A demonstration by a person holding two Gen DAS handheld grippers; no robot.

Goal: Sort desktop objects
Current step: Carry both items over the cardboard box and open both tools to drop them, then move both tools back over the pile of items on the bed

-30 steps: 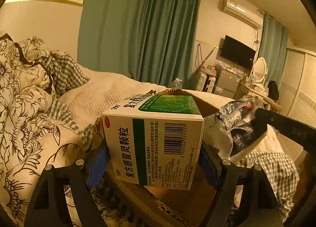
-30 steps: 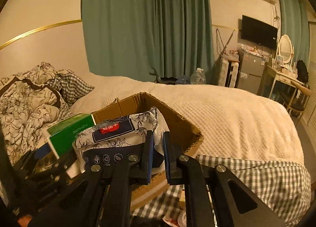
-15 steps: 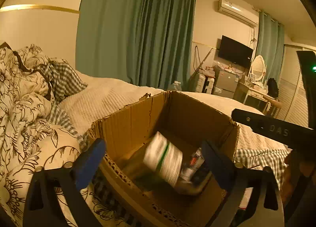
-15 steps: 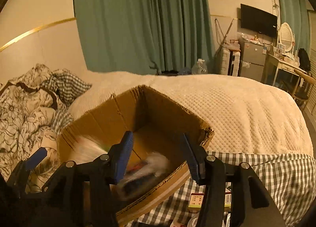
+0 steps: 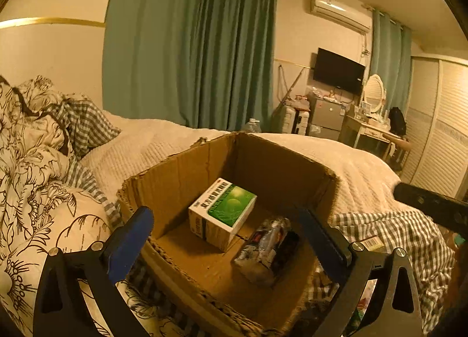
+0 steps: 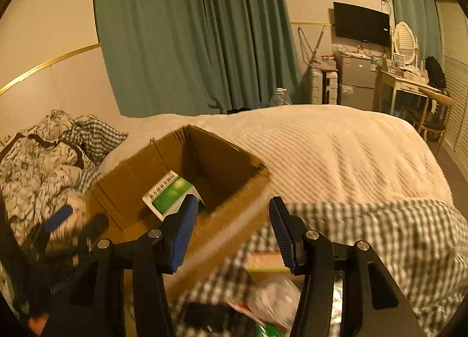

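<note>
An open cardboard box stands on the bed. Inside it lie a green and white medicine box and a crinkled plastic packet. My left gripper hovers over the box's near rim, jaws wide open, holding nothing. In the right wrist view the cardboard box sits to the left with the medicine box showing in it. My right gripper is open and empty over the box's right corner and the checked cloth. The left gripper shows blurred at the far left.
Loose items lie on the checked cloth at the bottom: a plastic packet and a small flat box. A crumpled floral duvet is left of the box. A cream blanket covers the bed behind.
Both grippers opened and let go; the medicine box and the plastic packet dropped into the cardboard box. The right gripper then shifted right, towards the checked cloth.
</note>
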